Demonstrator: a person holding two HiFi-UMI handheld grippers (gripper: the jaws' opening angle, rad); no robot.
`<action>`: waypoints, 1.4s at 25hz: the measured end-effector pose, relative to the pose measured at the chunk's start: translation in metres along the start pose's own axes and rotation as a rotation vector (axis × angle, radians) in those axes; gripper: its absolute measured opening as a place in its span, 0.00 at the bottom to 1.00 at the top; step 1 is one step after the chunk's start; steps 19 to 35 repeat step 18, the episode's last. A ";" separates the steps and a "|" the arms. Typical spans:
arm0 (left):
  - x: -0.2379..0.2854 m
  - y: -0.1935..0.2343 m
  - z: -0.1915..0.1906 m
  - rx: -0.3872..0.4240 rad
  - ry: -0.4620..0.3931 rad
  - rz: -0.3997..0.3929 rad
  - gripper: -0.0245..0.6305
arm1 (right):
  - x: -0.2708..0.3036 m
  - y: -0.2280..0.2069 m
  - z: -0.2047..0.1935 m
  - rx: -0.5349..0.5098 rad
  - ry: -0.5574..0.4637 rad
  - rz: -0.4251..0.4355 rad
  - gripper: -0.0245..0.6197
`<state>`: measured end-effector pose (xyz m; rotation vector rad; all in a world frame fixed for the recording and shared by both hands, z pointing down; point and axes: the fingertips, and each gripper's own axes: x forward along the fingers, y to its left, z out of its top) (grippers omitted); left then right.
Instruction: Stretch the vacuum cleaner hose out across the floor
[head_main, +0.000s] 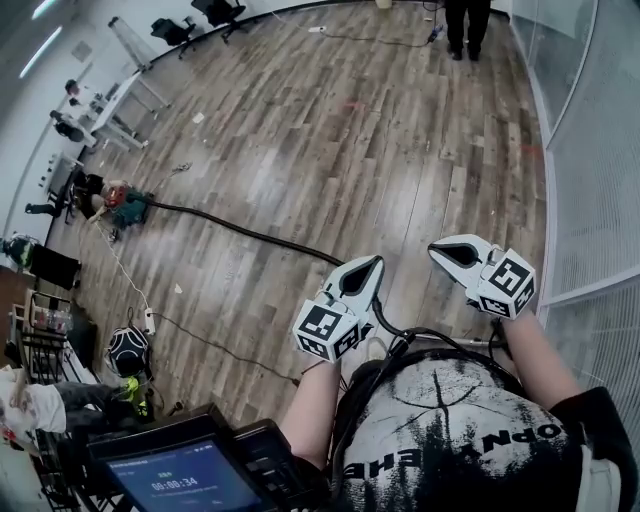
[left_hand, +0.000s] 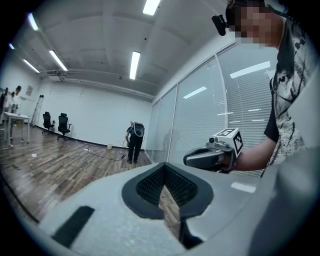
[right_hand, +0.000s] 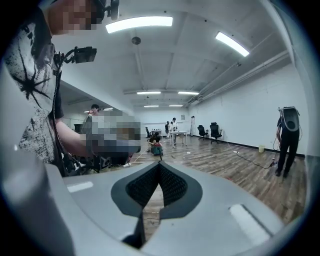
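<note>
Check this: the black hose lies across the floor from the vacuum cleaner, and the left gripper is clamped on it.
Not clamped: the left gripper view shows the left gripper shut on nothing. The hose does lie across the floor from the vacuum cleaner.

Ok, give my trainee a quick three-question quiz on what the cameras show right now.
1. True or false: the left claw is shut on the long black flexible hose.
2. Multiple choice: the hose lies on A) a white table, B) the brown wood-plank floor, C) an office chair.
3. Fill in: the right claw is ____ and holds nothing.

Key: 1 false, the left claw is shut with nothing in it, and the hose lies apart from it; 2 B; 3 shut.
</note>
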<state>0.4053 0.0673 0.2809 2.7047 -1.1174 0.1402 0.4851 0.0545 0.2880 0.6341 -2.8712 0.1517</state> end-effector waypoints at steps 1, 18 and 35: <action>0.001 -0.001 0.000 0.003 0.000 0.001 0.04 | -0.001 0.000 0.000 -0.006 -0.003 0.003 0.05; 0.010 0.000 0.000 0.018 0.016 -0.004 0.04 | -0.004 -0.009 -0.002 -0.002 -0.013 -0.010 0.05; 0.010 0.000 0.000 0.018 0.016 -0.004 0.04 | -0.004 -0.009 -0.002 -0.002 -0.013 -0.010 0.05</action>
